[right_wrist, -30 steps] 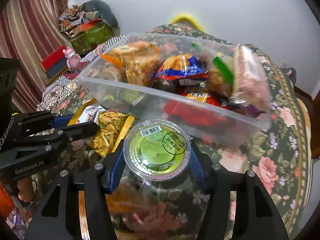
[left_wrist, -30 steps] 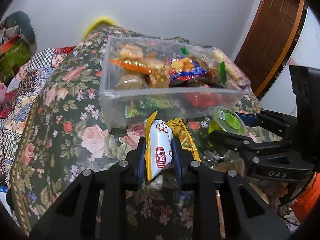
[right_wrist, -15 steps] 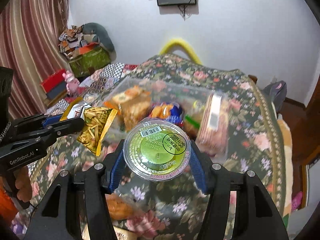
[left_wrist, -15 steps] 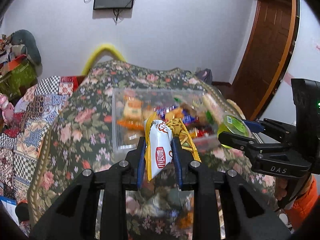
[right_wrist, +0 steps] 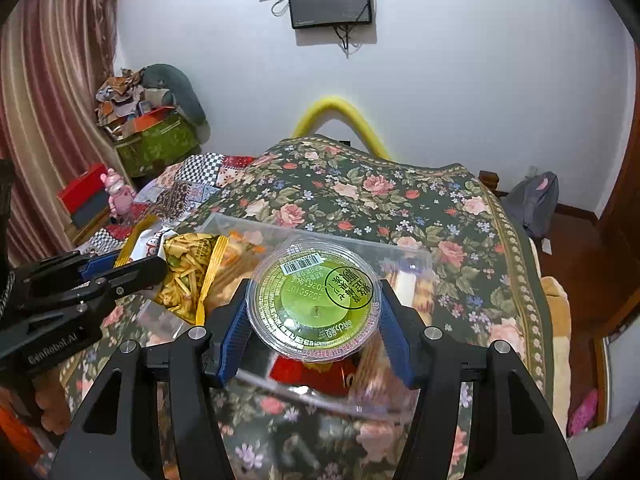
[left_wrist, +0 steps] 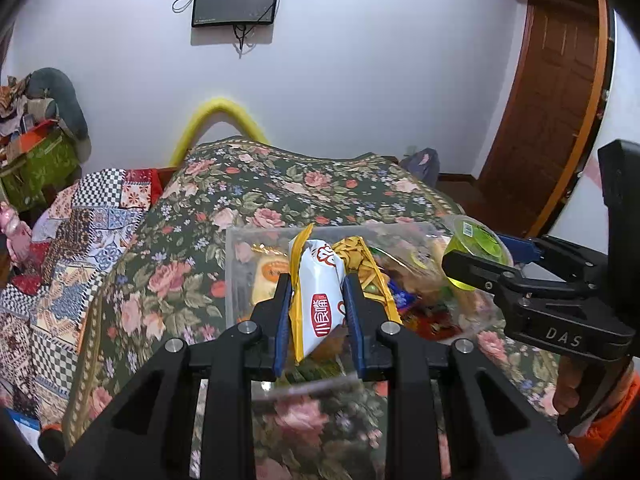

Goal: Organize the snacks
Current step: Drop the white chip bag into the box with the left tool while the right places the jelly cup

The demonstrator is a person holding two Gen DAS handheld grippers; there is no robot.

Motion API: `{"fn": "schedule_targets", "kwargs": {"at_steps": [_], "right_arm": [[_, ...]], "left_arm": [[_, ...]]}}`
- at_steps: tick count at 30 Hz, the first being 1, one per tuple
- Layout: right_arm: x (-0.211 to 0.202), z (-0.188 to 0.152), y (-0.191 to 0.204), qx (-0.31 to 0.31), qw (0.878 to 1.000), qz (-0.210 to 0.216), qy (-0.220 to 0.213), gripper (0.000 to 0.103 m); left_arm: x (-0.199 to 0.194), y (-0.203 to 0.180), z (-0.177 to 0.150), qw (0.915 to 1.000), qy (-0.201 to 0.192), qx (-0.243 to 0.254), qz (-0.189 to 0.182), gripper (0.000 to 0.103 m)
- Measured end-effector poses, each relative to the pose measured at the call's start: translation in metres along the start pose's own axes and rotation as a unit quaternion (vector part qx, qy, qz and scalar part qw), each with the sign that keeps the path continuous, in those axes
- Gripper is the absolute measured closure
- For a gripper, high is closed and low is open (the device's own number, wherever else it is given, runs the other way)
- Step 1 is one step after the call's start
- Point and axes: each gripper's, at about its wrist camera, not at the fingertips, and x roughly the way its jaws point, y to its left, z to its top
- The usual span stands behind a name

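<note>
My left gripper (left_wrist: 316,300) holds two snack packets (left_wrist: 320,296), my right gripper (right_wrist: 314,312) a green cup (right_wrist: 314,300); both hang over the nearly full box (left_wrist: 236,264), not yet dropped in

The clear snack box (left_wrist: 236,264) lies open at the top, so entry from above is unblocked, but packets (right_wrist: 412,288) fill most of its floor. Its near wall (right_wrist: 312,396) stands between both grippers and the contents. To the box's left and beyond its far wall, the floral bedspread (left_wrist: 256,184) lies bare. The right gripper (left_wrist: 476,256) crowds the box's right side.
</note>
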Motion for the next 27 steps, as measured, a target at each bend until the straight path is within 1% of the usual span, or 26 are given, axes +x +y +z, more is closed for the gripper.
{"fn": "schedule_targets", "kwargs": {"at_steps": [4,6,11,16,21,22,24,25,27], "right_arm": [[0.018,0.005,0.004,-0.001,1.000,-0.004,0.017,0.048],[0.027,0.007,0.007,-0.004,1.000,-0.006,0.025,0.048],[0.050,0.015,0.011,0.000,0.999,-0.003,0.047,0.047],[0.062,0.016,0.016,-0.004,0.998,0.002,0.063,0.046],[0.061,0.010,0.019,-0.017,0.997,-0.005,0.075,0.045],[0.060,0.010,0.020,-0.020,0.997,-0.007,0.074,0.044],[0.052,0.012,0.020,-0.021,0.998,-0.011,0.059,0.035],[0.046,0.013,0.021,-0.019,0.999,-0.013,0.049,0.026],[0.035,0.017,0.021,-0.017,0.999,-0.008,0.035,0.024]], "left_arm": [[0.017,0.006,0.004,0.9998,0.010,-0.003,0.015,0.078],[0.029,0.012,0.005,0.9995,0.021,-0.009,0.020,0.078],[0.047,0.025,0.006,0.9987,0.033,-0.023,0.032,0.078],[0.054,0.032,0.006,0.9981,0.038,-0.036,0.032,0.078],[0.048,0.028,0.005,0.9988,0.039,-0.019,0.024,0.073],[0.045,0.026,0.005,0.9989,0.038,-0.013,0.027,0.070],[0.039,0.024,0.004,0.9990,0.033,-0.007,0.031,0.061],[0.035,0.024,0.004,0.9990,0.029,-0.007,0.033,0.056],[0.025,0.024,0.004,0.9993,0.022,-0.011,0.030,0.055]]}}
